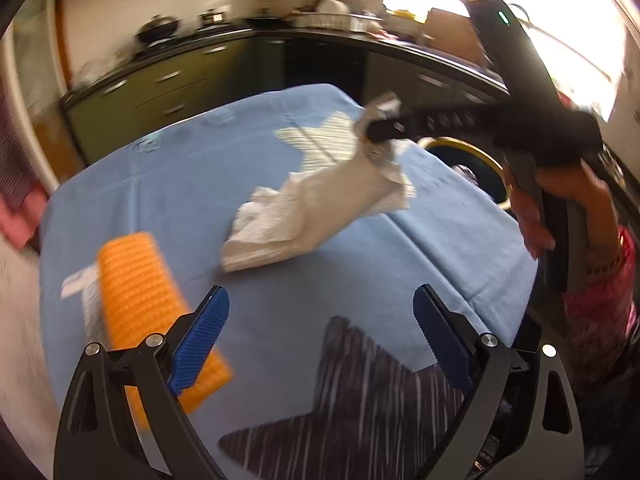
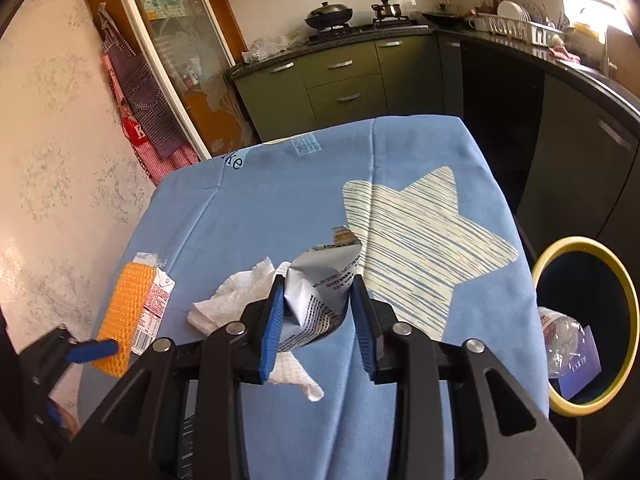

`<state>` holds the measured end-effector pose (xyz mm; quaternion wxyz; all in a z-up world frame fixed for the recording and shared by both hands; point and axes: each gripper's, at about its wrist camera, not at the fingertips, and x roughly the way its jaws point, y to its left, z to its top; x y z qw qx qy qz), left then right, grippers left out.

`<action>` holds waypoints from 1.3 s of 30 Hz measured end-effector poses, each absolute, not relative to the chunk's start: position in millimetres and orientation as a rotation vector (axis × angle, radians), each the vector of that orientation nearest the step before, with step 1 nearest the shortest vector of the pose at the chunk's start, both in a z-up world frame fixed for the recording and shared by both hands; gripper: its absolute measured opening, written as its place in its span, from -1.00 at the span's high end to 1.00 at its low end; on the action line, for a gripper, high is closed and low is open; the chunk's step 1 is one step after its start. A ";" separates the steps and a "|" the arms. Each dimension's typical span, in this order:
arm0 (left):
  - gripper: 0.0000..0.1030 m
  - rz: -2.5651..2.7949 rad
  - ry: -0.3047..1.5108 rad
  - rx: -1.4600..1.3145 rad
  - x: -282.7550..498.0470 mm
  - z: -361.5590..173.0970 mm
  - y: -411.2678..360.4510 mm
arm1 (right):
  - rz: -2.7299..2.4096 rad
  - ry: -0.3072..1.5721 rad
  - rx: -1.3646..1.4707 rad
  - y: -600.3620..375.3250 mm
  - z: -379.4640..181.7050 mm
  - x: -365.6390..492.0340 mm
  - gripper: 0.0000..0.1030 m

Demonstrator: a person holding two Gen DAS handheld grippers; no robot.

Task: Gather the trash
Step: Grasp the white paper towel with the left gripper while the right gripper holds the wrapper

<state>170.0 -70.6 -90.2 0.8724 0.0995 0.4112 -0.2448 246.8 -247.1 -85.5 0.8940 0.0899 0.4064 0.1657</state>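
The right claw (image 2: pixel 316 312) grips crumpled newspaper (image 2: pixel 320 292) above the paper towel (image 2: pixel 236 300); the left claw (image 1: pixel 320 332), near it, gapes wide and empty.

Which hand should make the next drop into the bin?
Right. Its tongs are already shut on the crumpled paper wrapper, lifted off the blue cloth, and the yellow-rimmed bin sits on that side. The left tongs are open and empty, near the orange carton.
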 end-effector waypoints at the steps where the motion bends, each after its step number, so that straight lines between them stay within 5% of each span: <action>1: -0.78 -0.539 0.848 0.232 169.8 -92.1 -79.2 | 0.351 0.852 0.200 -250.7 -85.1 247.0 0.39; 16: -0.14 -0.671 0.746 0.357 205.0 -120.9 -139.7 | 0.475 0.873 0.356 -282.9 -66.2 234.7 0.38; 19: 0.12 -0.682 0.746 0.360 208.7 -124.1 -143.0 | 0.495 0.872 0.362 -282.5 -63.8 232.1 0.38; 22: 0.62 -0.687 0.758 0.353 212.4 -125.5 -144.1 | 0.510 0.871 0.365 -281.9 -61.7 229.2 0.38; 25: 0.84 -0.685 0.785 0.316 218.6 -127.0 -141.2 | 0.518 0.868 0.364 -282.4 -59.1 226.3 0.36; 39: 0.94 -0.546 0.758 0.211 216.9 -102.0 -94.3 | 0.506 0.846 0.413 -306.5 -57.8 221.0 0.36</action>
